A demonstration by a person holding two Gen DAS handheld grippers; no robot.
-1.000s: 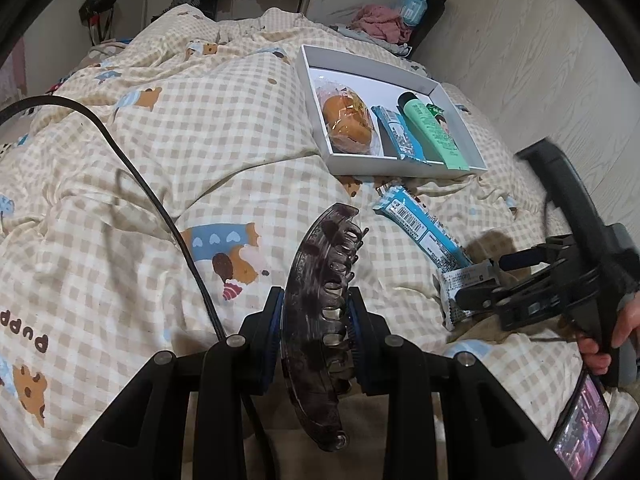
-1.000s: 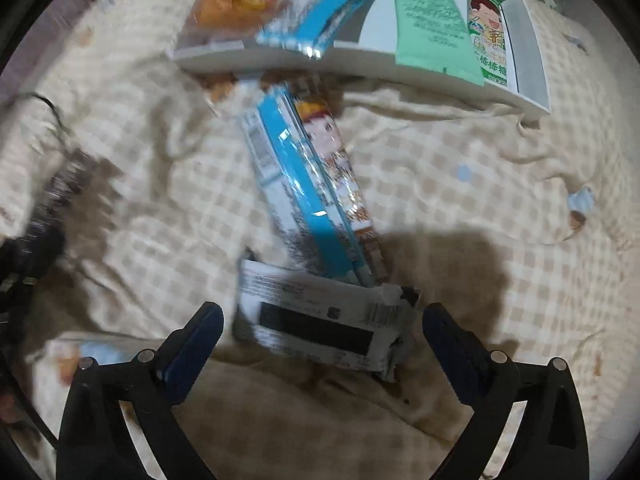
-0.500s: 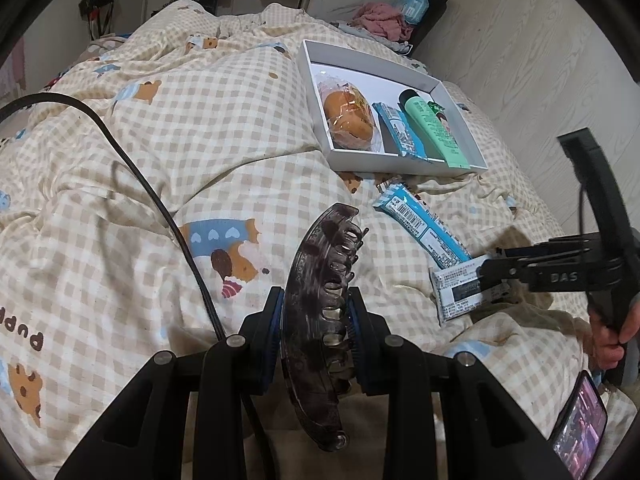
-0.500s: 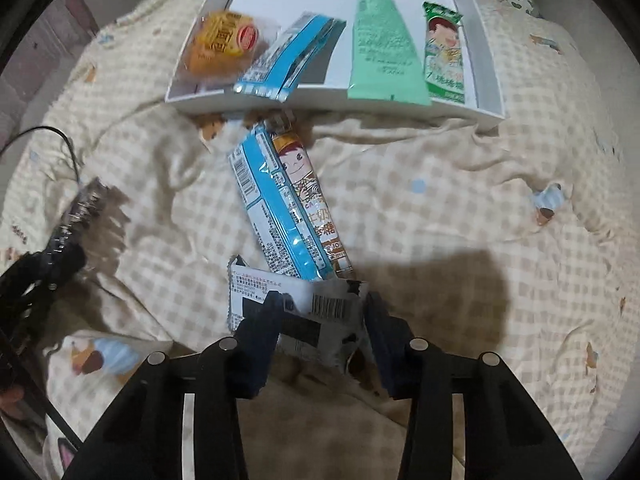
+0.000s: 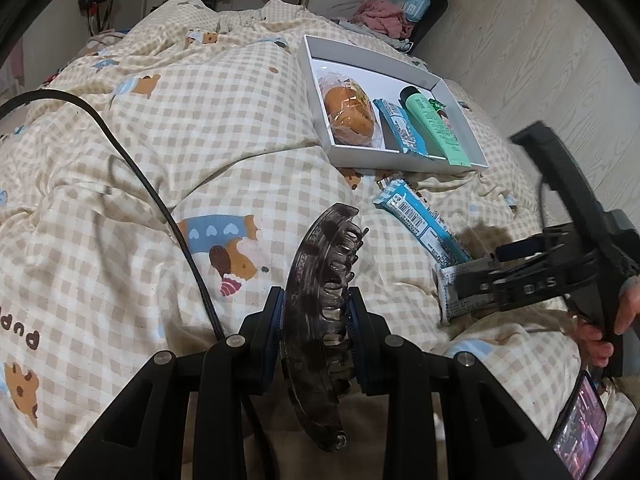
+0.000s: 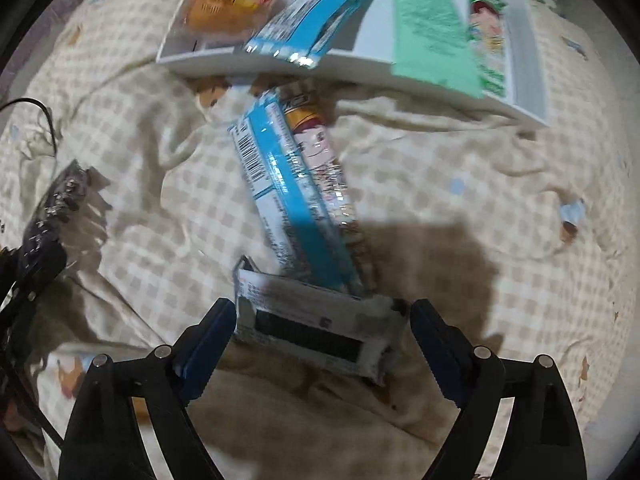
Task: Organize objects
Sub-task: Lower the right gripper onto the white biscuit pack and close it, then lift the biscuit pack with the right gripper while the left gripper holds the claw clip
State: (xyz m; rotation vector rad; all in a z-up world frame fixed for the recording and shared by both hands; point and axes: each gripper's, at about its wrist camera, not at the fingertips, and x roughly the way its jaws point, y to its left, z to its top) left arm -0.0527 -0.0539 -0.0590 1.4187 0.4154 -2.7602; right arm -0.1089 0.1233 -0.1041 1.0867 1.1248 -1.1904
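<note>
My left gripper (image 5: 316, 320) is shut on a dark translucent hair claw clip (image 5: 324, 280), held above the checked quilt. My right gripper (image 6: 320, 340) is open, its fingers either side of a white snack packet with a black label (image 6: 320, 324) lying on the quilt. A long blue snack packet (image 6: 288, 200) lies beyond it, pointing at a white tray (image 6: 360, 64). The tray (image 5: 400, 160) holds a bun, a blue packet, a green tube and a green packet. The right gripper also shows in the left wrist view (image 5: 472, 284).
A black cable (image 5: 160, 208) crosses the quilt on the left. A phone (image 5: 576, 432) lies at the lower right. A wall runs along the right of the bed. Clothes and a blue bottle (image 5: 416, 0) lie at the far end.
The right gripper, shut on the white packet half a second ago, has opened wide and moved closer to the quilt. The left gripper still holds the clip in place.
</note>
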